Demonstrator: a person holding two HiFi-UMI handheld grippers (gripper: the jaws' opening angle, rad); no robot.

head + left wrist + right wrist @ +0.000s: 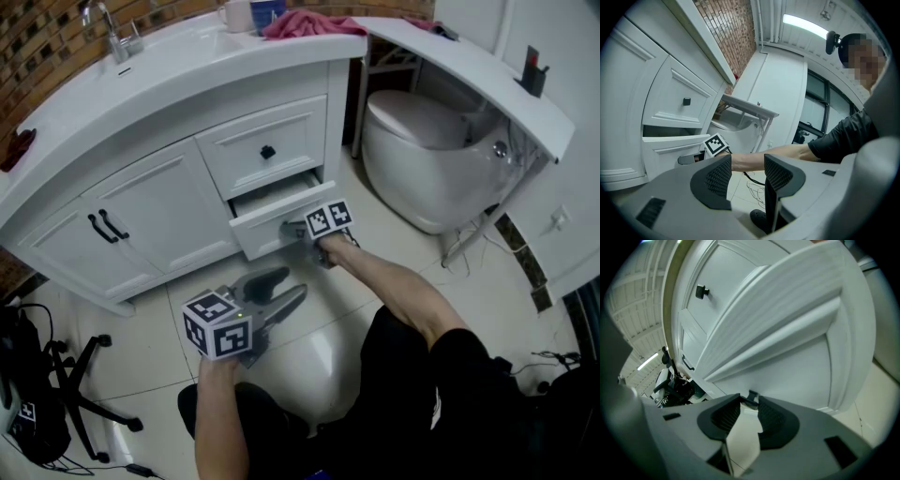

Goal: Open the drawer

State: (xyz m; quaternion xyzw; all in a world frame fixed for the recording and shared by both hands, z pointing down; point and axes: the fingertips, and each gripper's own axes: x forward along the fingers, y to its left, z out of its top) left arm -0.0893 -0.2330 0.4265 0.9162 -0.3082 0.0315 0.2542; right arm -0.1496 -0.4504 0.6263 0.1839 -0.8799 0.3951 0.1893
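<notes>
In the head view, the white panelled lower drawer [272, 228] of the white vanity cabinet [141, 216] stands partly out, showing a dark gap beneath the closed upper drawer [239, 155]. The right gripper [302, 228] is at the drawer's front. The left gripper [281, 286] hangs low over the glossy tiled floor [337, 347], apart from the cabinet. The idle gripper sits roughly in the drawer's line of travel, so a long pull could bring the front against it.

In the left gripper view, that gripper's jaws stand well apart with nothing between them; only the person's forearm shows far beyond the gap. It gives no bracing, so any correction falls to the other hand.

In the right gripper view, the jaws are drawn in on the small dark knob [752, 398] of the lower drawer, holding it at their very tips. This looks like the main risk. The hold is shallow and the knob is small, so a pull angled down or sideways rather than straight out could let the pads slide off. A skewed pull might also jam the drawer on its runners, and a hard tug could bring it out too far.
</notes>
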